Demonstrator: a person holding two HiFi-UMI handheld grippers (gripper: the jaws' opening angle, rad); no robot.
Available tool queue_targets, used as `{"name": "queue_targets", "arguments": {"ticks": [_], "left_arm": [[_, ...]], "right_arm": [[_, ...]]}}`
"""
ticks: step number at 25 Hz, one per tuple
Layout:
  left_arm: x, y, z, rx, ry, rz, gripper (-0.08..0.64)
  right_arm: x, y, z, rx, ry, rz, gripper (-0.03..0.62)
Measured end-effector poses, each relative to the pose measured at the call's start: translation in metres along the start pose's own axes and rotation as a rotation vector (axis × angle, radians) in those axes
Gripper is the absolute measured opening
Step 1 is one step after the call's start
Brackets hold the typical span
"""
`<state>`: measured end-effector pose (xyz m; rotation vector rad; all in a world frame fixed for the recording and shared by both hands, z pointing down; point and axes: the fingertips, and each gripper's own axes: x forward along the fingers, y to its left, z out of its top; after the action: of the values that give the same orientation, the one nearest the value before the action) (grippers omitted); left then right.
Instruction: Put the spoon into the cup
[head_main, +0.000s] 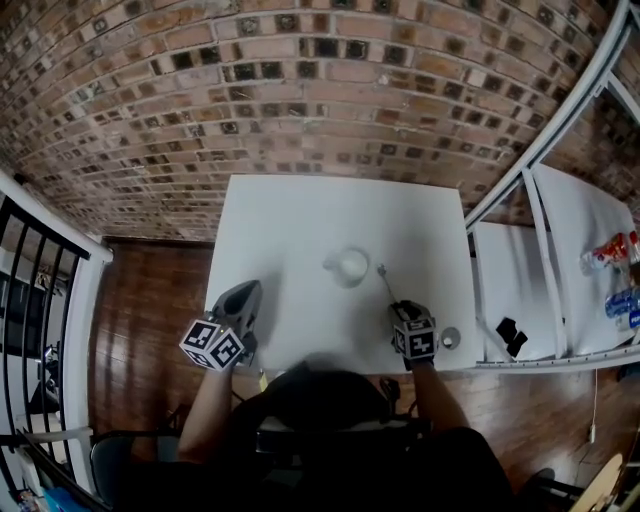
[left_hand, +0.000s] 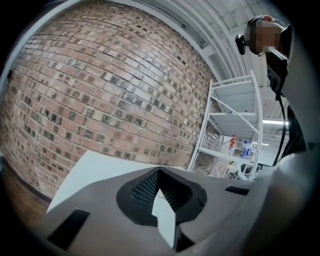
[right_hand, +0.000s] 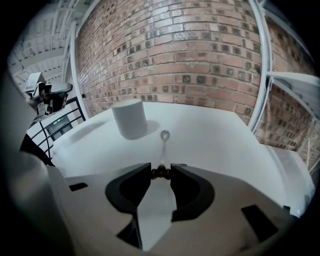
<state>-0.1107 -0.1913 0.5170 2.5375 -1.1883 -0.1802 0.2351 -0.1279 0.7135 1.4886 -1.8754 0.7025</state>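
Progress stands at the grasp and no further: the right gripper (right_hand: 161, 172) has its jaws drawn narrow on the dark tip of the spoon's handle, both tips touching it. The spoon (right_hand: 163, 150) lies flat on the white table (head_main: 290, 215) and, as I judge it, is not yet lifted. It lies right of the table's middle, bowl toward the far edge, handle toward the front edge near the front right corner. The cup (right_hand: 129, 119) stands upright about the middle of the table, just left of the spoon's bowl and apart from it; nothing shows inside it. Everything after the grip is left to do: lift the spoon, bring it over the cup's rim, lower it in and let go

The left gripper (left_hand: 159, 171) hangs at the front edge toward the left corner, its jaws together with nothing between them, taking no part

By count: one spoon, one cup, two grippers, and one small round thing (head_main: 450, 338) by the front right corner (what it is I cannot tell). Beyond the right edge stands one white rack (head_main: 575, 215) with a few bottles (head_main: 610, 252), too small to number surely
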Motion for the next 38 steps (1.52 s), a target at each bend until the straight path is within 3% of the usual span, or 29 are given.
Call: {"name": "queue_targets", "arguments": {"ticks": [7, 15, 23, 27, 33, 38], "left_arm": [[-0.003, 0.002, 0.008, 0.013, -0.016, -0.010, 0.004], [-0.002, -0.009, 0.033, 0.054, -0.068, -0.035, 0.003], [-0.016, -0.010, 0.066, 0.101, -0.133, -0.005, 0.004], [-0.023, -0.001, 0.069, 0.109, -0.142, 0.025, 0.004], [-0.034, 0.001, 0.063, 0.104, -0.135, 0.049, 0.003], [-0.040, 0.002, 0.053, 0.088, -0.121, 0.068, 0.003]], "right_arm": [[-0.028, 0.003, 0.047, 0.015, -0.170, 0.007, 0.127], [-0.078, -0.005, 0.118, -0.044, -0.361, -0.019, 0.127], [-0.135, 0.013, 0.189, -0.117, -0.565, -0.001, 0.127], [-0.131, 0.026, 0.196, -0.191, -0.553, 0.025, 0.126], [-0.117, 0.049, 0.186, -0.215, -0.507, 0.098, 0.126], [-0.088, 0.065, 0.151, -0.239, -0.367, 0.187, 0.127]]}}
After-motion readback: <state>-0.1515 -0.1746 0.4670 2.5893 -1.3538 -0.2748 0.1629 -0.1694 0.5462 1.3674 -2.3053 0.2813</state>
